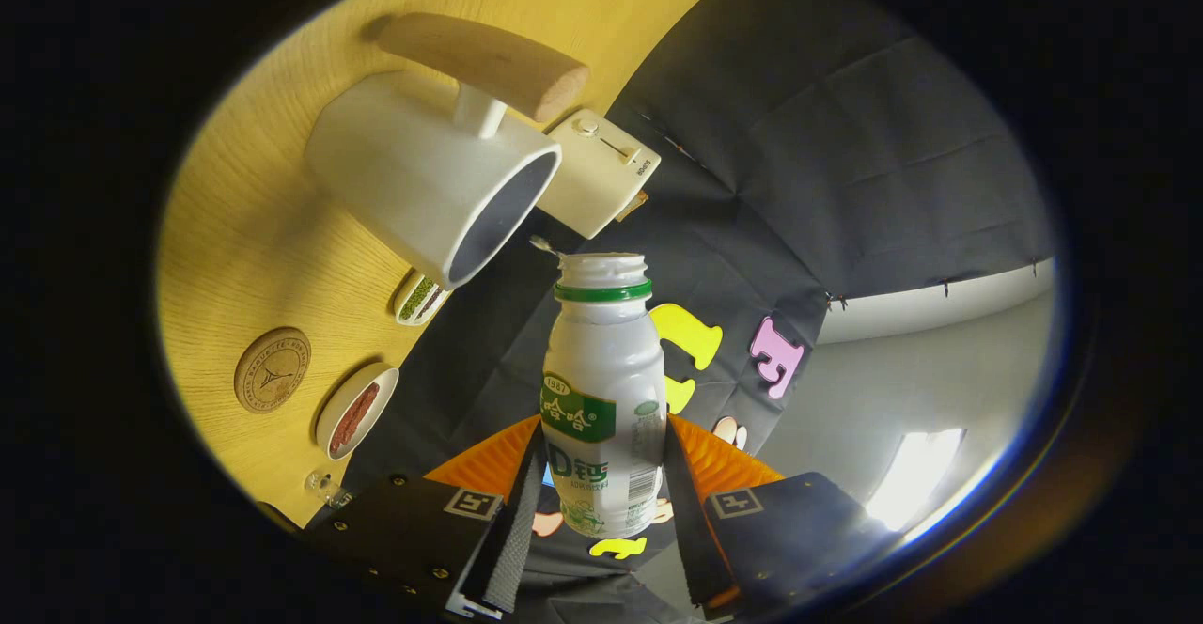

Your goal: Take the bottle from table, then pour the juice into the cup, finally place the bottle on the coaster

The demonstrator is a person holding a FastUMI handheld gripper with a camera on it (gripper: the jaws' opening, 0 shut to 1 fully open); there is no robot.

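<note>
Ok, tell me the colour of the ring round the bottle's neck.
Green, in the gripper view: the ring circles the white bottle.

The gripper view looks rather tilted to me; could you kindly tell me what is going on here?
A person's handheld tongs are shut on a small white bottle, held between the fingers and tipped over so its open mouth points at the white cup on the wooden table. This looks like the pouring step. The round coaster lies bare on the table near a small dish, so the bottle has not been set down there yet.
</note>
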